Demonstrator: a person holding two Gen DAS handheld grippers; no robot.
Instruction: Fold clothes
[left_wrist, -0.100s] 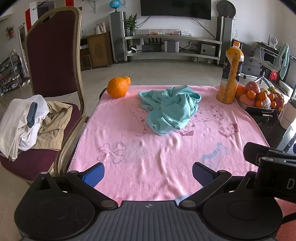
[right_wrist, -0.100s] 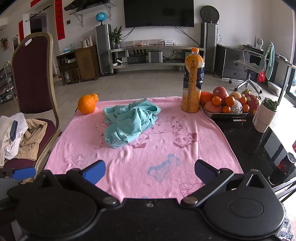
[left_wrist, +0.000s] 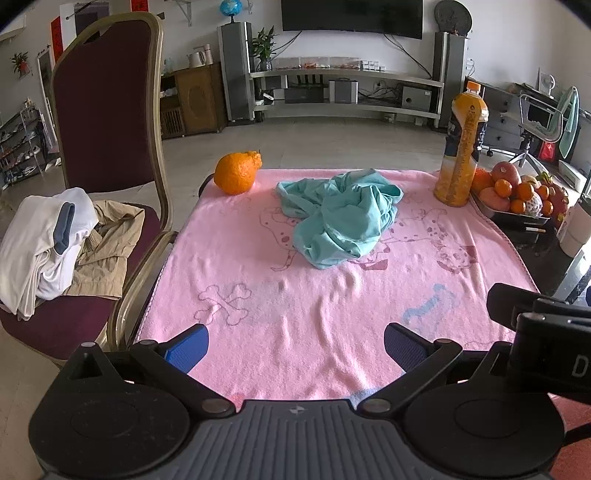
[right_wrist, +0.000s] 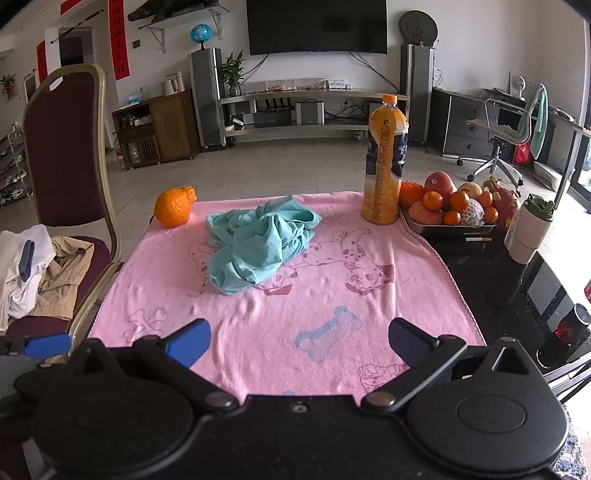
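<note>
The left gripper (left_wrist: 295, 347) hovers over the near edge of the pink towel (left_wrist: 295, 325), its blue-padded fingers (left_wrist: 186, 347) spread wide with nothing between them. The right gripper (right_wrist: 299, 341) sits likewise above the towel's near edge, its fingers (right_wrist: 188, 341) wide apart and holding nothing. In the left wrist view, part of the right gripper's body shows at 3 o'clock, just beside the left one.

The teal garment (left_wrist: 340, 218) lies crumpled in a loose heap on the far half of the towel, at 12 o'clock from the left gripper and toward 11 o'clock from the right gripper, well apart from both. The towel covers the tabletop (right_wrist: 517, 280), whose dark bare surface shows at 3 o'clock in the right wrist view.

A large orange fruit (left_wrist: 236, 173) rests at the towel's far left corner, at 11 o'clock. An upright orange juice bottle (right_wrist: 384, 162) stands on the towel's far right corner, at 1 o'clock, touching or just beside a fruit tray (right_wrist: 452, 229) piled with fruit. A white tumbler with a green lid (right_wrist: 528, 229) stands near the tray at 2 o'clock.

A maroon chair (left_wrist: 103, 110) stands beside the tabletop at 9 to 10 o'clock, with white clothes (left_wrist: 37, 243) and a tan garment (left_wrist: 107, 251) heaped on its seat.
</note>
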